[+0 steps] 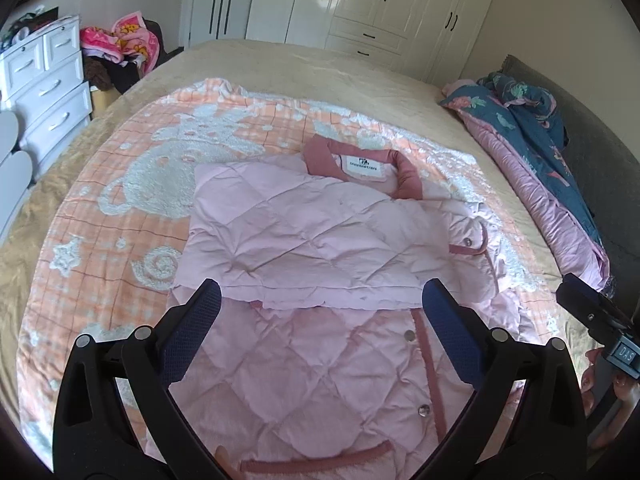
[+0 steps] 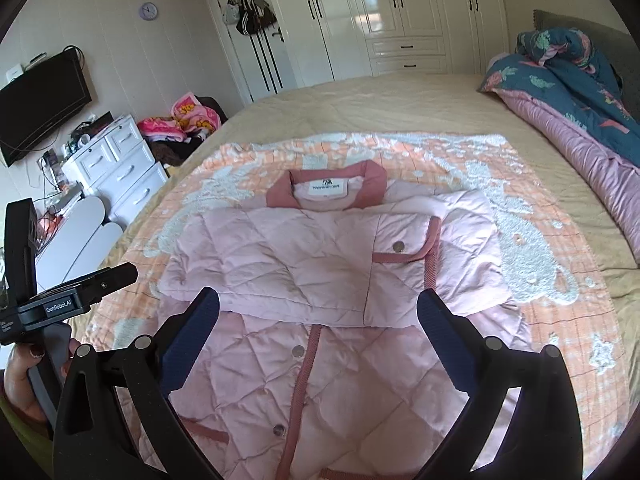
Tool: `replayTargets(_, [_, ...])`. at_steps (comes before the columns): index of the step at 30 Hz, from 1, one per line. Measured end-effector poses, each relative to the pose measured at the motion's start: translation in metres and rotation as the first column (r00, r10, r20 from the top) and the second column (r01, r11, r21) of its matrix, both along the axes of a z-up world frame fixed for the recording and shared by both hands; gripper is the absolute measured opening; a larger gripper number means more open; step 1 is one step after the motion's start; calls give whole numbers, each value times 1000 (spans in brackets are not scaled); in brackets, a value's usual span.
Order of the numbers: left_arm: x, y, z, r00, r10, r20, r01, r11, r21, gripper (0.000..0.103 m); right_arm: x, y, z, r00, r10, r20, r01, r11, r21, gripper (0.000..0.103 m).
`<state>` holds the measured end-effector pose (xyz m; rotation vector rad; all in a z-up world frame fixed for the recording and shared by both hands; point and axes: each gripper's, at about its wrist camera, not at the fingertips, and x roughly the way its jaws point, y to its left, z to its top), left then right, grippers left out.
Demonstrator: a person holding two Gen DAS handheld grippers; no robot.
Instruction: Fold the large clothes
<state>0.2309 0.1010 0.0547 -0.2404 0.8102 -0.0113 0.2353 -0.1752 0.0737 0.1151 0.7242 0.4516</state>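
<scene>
Beige bedding (image 1: 360, 68) covers a wide bed, with an orange-and-white checked terry blanket (image 1: 120, 208) spread on it. Both sets of tongs hang above this, each seen from its own camera with fingers spread wide and nothing between the blue pads. The left gripper (image 1: 320, 312) frames the lower half of a pale pink quilted jacket with dusty-rose trim (image 1: 304, 232); the right gripper (image 2: 318, 316) frames the same jacket (image 2: 304, 256) from the other side.

The jacket lies flat on the blanket, collar away from the cameras, both sleeves folded across the chest. Its hem runs off the bottom edge in both views, and the collar label is too small to read.

In the left view the right tool shows only as a black block at the right edge, with fingertips of the right hand (image 1: 600, 384) wrapped round its handle. The right view shows the left hand (image 2: 24, 380) gripping a black handle at lower left, the wrist cut off.

Only the right view takes in a black wall television (image 2: 40, 104) and a round clock (image 2: 148, 11). A dark blue floral quilt with pink lining (image 2: 580, 92) lies bunched along the bed's right side.
</scene>
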Motion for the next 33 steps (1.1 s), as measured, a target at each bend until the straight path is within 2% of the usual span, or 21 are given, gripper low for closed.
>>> replayTargets(10, [-32, -1, 27, 998, 3, 65, -2, 1000, -16, 95, -33, -20, 27, 998, -15, 58, 14, 1000, 19, 99])
replayTargets(17, [-57, 0, 35, 996, 12, 91, -9, 1000, -29, 95, -57, -37, 32, 997, -17, 74, 15, 1000, 21, 99])
replayTargets(33, [-110, 6, 14, 997, 25, 74, -24, 1000, -18, 95, -93, -63, 11, 999, -13, 52, 13, 1000, 1, 99])
